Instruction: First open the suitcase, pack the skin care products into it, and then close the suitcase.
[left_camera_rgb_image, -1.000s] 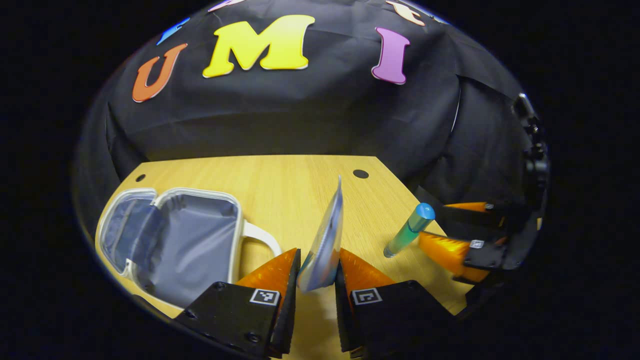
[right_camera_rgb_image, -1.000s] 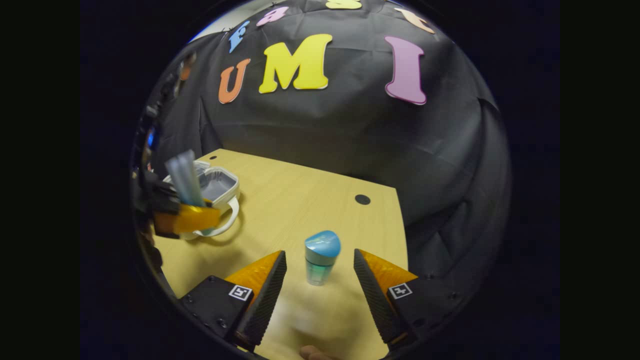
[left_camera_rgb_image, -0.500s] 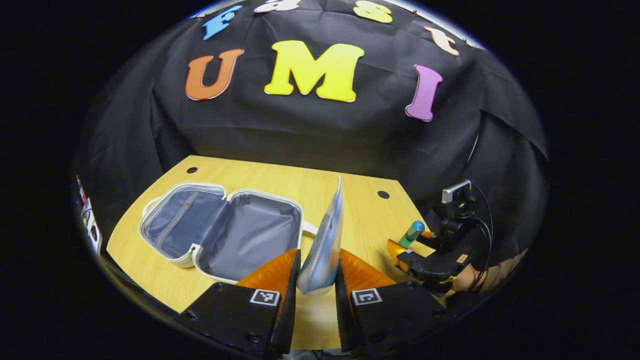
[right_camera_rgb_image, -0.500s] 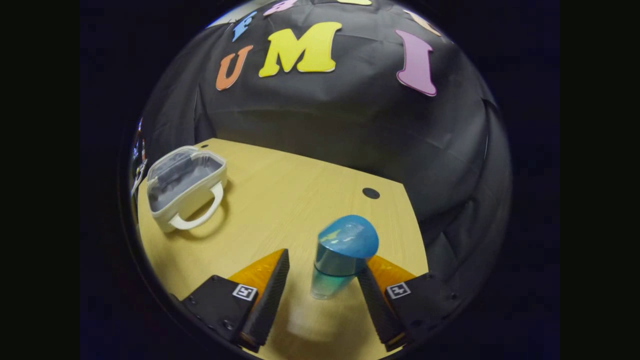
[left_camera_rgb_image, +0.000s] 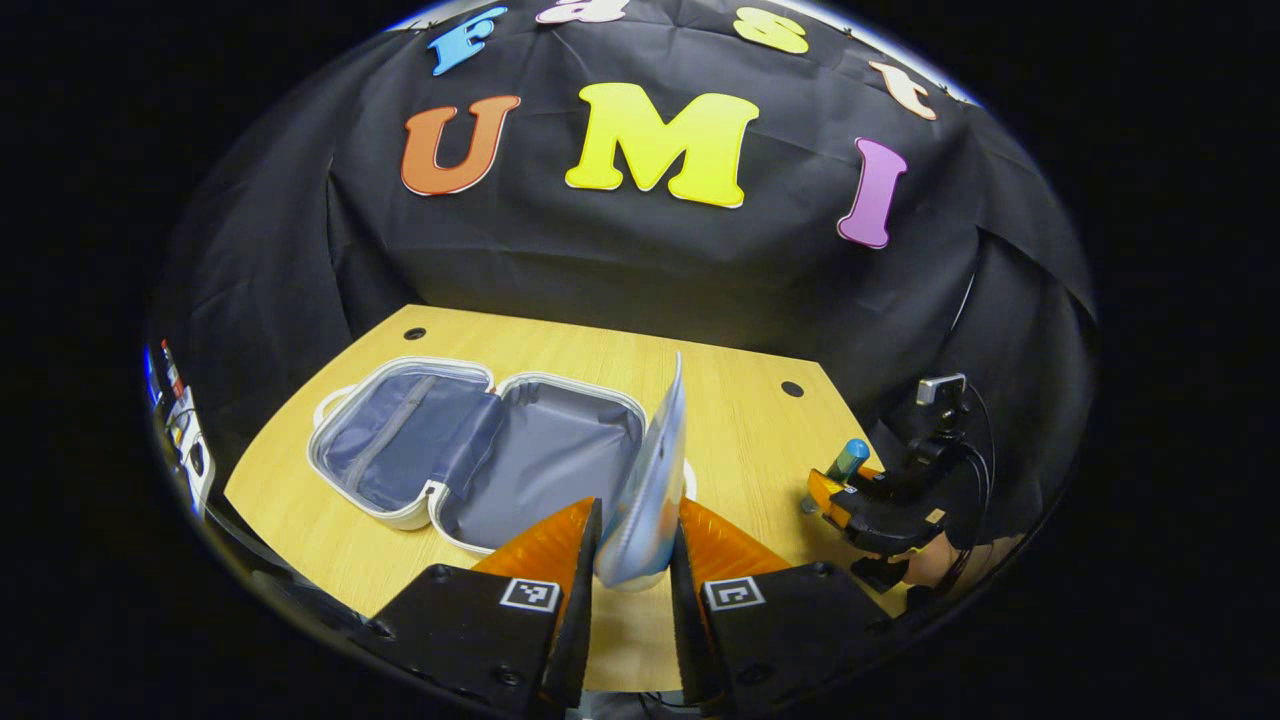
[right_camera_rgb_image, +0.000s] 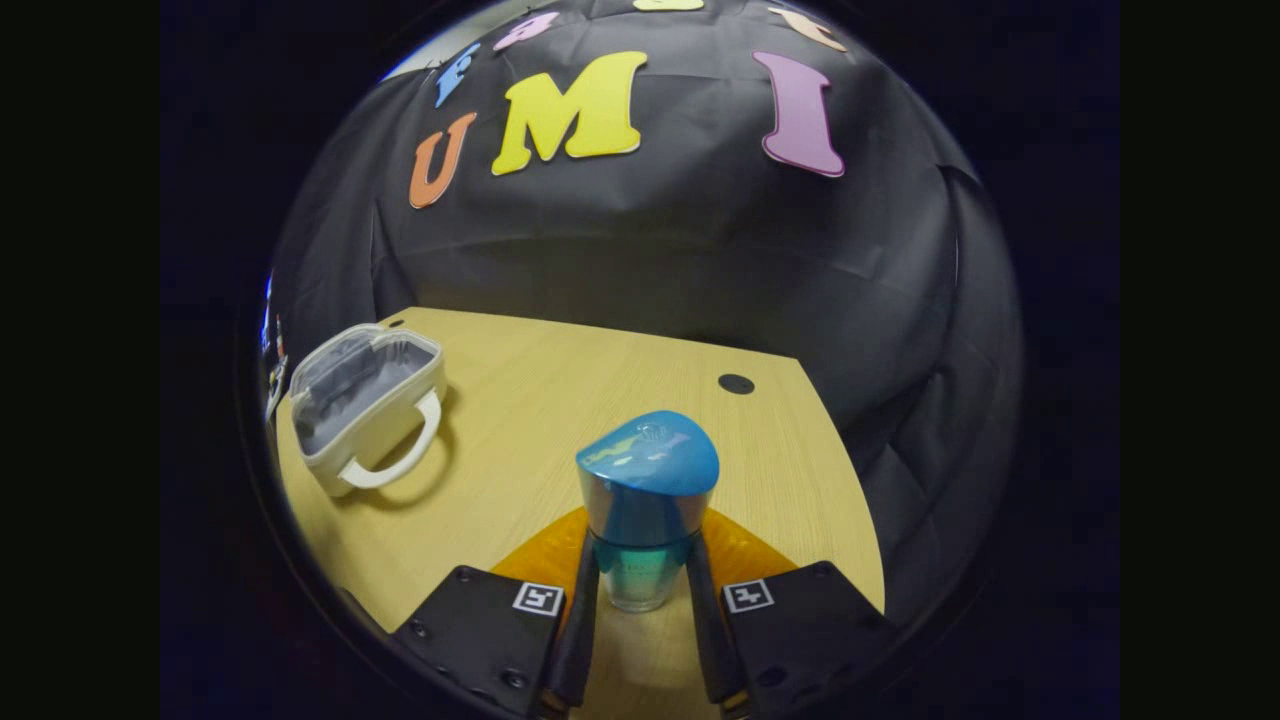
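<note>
Pinching a flat sachet (left_camera_rgb_image: 648, 490), the left tool (left_camera_rgb_image: 632, 545); right tool (right_camera_rgb_image: 640, 590) clamps a blue-capped bottle (right_camera_rgb_image: 645, 510); open suitcase (left_camera_rgb_image: 480, 450) lies left on the surface (left_camera_rgb_image: 740, 430)

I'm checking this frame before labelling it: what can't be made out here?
- Left gripper view: the flat pouch hides part of the open suitcase rim; its printed face is edge-on.
- Left gripper view: the bottle in the right tongs is too small for detail.
- Right gripper view: the fingers cover the sides of the bottle; its label is blurred.

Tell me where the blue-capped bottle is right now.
The bottle stands upright between the right gripper fingers, near the table's front right; the open suitcase lies far left.
</note>
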